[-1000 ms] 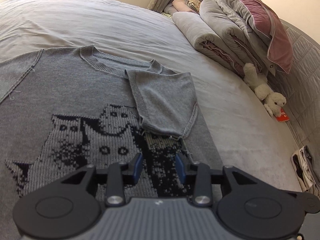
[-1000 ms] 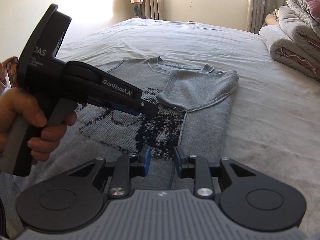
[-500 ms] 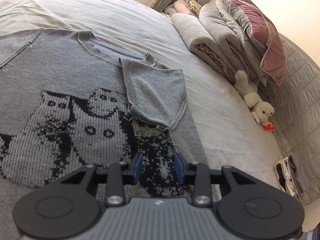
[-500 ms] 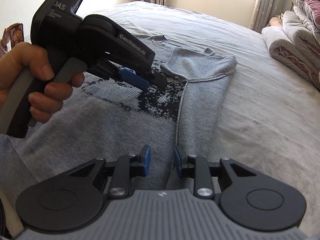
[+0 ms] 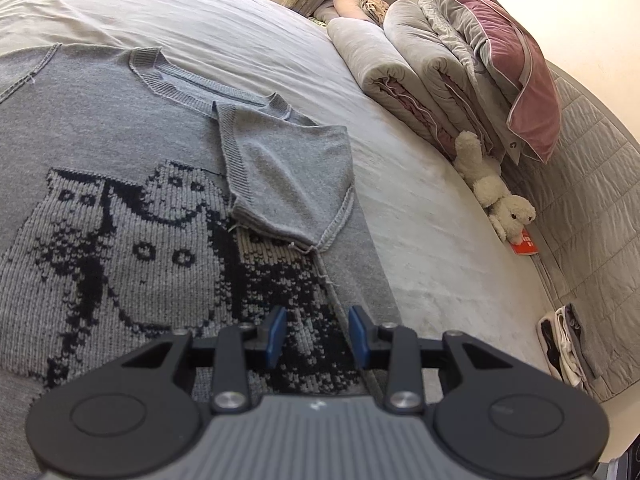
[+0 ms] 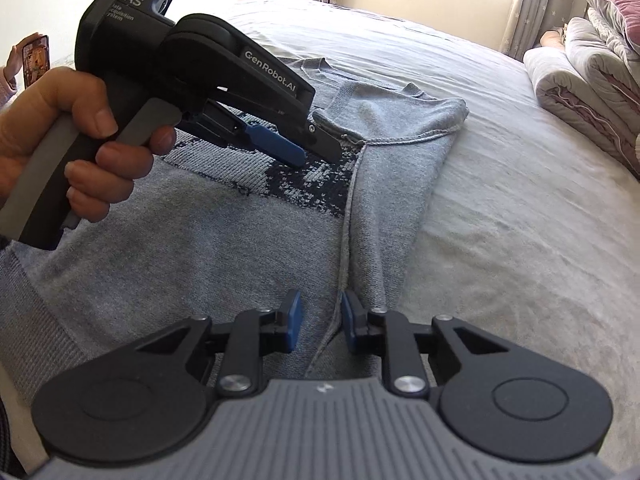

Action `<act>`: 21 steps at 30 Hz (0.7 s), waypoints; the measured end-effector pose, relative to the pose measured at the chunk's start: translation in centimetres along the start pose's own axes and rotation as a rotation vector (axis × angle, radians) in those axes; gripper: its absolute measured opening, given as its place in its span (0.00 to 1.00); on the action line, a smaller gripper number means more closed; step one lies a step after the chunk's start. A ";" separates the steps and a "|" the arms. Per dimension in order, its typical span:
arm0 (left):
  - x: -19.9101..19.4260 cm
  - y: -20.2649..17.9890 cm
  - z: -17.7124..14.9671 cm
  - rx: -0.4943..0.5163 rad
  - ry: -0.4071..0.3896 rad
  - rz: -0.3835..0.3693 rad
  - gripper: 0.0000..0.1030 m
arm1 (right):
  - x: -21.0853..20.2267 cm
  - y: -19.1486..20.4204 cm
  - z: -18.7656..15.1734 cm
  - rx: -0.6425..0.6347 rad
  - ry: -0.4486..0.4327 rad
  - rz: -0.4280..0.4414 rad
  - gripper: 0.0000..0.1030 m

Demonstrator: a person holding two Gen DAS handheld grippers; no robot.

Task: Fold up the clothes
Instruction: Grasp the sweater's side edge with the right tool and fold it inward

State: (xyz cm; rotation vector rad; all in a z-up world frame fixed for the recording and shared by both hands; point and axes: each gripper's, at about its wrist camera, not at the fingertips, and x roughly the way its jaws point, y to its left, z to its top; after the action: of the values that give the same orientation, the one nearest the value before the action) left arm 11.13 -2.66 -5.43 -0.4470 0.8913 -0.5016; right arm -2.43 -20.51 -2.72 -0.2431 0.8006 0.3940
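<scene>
A grey knitted sweater [image 5: 120, 208] with a dark cat pattern lies flat on the bed [image 5: 420, 208]. Its right side is folded inward, and the sleeve [image 5: 288, 184] lies doubled over the chest. My left gripper [image 5: 317, 320] hovers open just above the dark pattern beside the folded edge, with nothing between its pads. In the right wrist view a hand [image 6: 80, 120] holds the left gripper [image 6: 316, 156] over the sweater [image 6: 224, 248]. My right gripper [image 6: 320, 312] is low over the lower sweater. Its jaws are closing, the folded edge's seam runs between them, and a gap still shows.
Rolled grey blankets [image 5: 384, 64] and a pink pillow [image 5: 516, 52] are stacked along the bed's right side, with a white plush toy [image 5: 496, 196] below them. Some clothes [image 5: 564, 344] lie by the quilted side. A window and curtains [image 6: 532, 8] stand behind the bed.
The right gripper has slid nearer along the folded edge toward the hem and its jaws have narrowed. The left gripper has turned a little and stays over the pattern.
</scene>
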 end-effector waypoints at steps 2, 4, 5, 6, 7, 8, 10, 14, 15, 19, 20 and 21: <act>0.2 -0.2 -0.1 0.006 0.004 -0.004 0.33 | 0.0 -0.2 -0.1 0.008 -0.001 0.010 0.20; 0.4 -0.2 -0.2 0.008 0.006 -0.001 0.33 | 0.0 -0.2 -0.1 0.013 -0.004 0.016 0.19; 0.4 -0.2 -0.2 0.006 0.006 -0.002 0.33 | 0.0 -0.2 -0.1 0.013 -0.005 0.016 0.17; 0.5 -0.2 -0.3 0.004 0.005 -0.005 0.33 | 0.1 -0.2 -0.1 0.013 -0.006 0.013 0.14; 0.5 -0.2 -0.3 0.001 0.005 -0.007 0.33 | 0.1 -0.2 -0.1 0.014 -0.007 0.010 0.11; 0.5 -0.2 -0.3 -0.001 0.005 -0.008 0.33 | 0.2 -0.3 -0.1 0.017 -0.008 0.007 0.06; 0.5 -0.2 -0.3 -0.006 0.005 -0.011 0.33 | 0.2 -0.6 0.0 0.039 -0.007 0.012 0.02; 0.5 -0.3 -0.4 -0.007 0.004 -0.017 0.33 | -0.3 -1.9 0.3 0.117 -0.012 0.064 0.01; 0.5 -0.4 -0.4 -0.006 0.004 -0.017 0.33 | -0.4 -2.2 0.3 0.138 -0.015 0.079 0.01; 0.5 -0.4 -0.4 -0.008 0.002 -0.021 0.33 | -0.9 -3.1 0.6 0.211 -0.033 0.153 0.01; 0.4 -0.3 -0.4 -0.010 -0.001 -0.023 0.33 | -1.1 -3.2 0.7 0.221 -0.040 0.174 0.01; 0.4 -0.3 -0.4 -0.013 -0.002 -0.026 0.32 | -1.2 -3.3 0.8 0.227 -0.046 0.188 0.01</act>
State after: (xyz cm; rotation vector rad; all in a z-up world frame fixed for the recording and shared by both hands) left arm 10.95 -3.19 -5.77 -0.4712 0.8884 -0.5197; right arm -1.26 -23.46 -1.09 0.0539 0.8186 0.4793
